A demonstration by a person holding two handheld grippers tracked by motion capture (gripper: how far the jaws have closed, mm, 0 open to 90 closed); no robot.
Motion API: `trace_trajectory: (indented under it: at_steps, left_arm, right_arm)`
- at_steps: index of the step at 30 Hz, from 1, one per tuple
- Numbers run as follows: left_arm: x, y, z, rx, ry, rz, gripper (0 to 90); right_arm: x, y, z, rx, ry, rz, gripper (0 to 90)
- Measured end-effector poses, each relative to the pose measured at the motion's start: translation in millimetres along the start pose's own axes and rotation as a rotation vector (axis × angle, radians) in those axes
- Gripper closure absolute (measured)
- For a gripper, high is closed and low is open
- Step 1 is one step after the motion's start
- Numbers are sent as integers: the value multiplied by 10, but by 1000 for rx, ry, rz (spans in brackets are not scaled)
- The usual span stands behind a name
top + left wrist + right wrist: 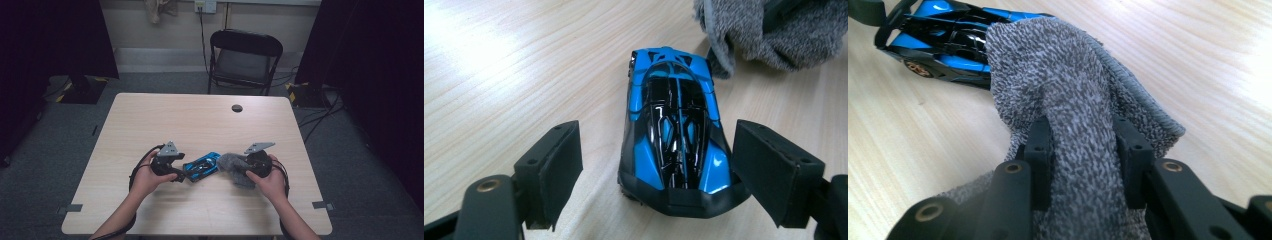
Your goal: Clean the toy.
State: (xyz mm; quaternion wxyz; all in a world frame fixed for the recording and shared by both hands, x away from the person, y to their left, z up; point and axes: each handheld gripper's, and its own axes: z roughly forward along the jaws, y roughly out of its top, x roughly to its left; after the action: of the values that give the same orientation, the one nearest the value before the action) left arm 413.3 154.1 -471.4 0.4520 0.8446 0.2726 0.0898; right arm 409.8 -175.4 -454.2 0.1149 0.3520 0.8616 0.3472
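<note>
Two grippers meet near the front middle of the bench point(150, 115) in the high view: left gripper point(181, 175) at the blue toy car point(201, 166), right gripper point(239, 167) carrying a grey cloth point(231, 164). Left gripper view: jaws spread either side of the car's near end, not squeezing yet. Car point(672, 131) looks light, hard, glossy, probably slippery, so grab its lower sides. Right gripper view: jaws pinching the soft, floppy cloth point(1068, 100), draped over the car's end point(938, 37).

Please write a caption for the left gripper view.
Open left gripper straddling a blue toy car, grey cloth beyond.
</note>
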Motion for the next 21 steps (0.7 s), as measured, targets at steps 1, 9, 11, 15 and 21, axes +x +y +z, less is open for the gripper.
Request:
trace_trajectory:
  at_steps: [1, 9, 11, 15, 21]
  left_arm:
    - [-2, 1, -3, 2, -1, -1, 205]
    - [-25, 21, -15, -7, -12, 2, 208]
    - [-44, 41, -11, -13, -20, 7, 208]
    - [-101, 78, 12, -20, -41, 16, 208]
    - [-184, 110, 68, -18, -66, 19, 207]
  right_arm:
    - [14, 0, 9, 1, 4, -1, 661]
    - [137, 50, 50, -11, 39, -29, 657]
    - [175, 76, 54, -15, 45, -41, 656]
    - [209, 108, 64, -19, 56, -47, 656]
    - [232, 152, 22, -33, 69, -41, 656]
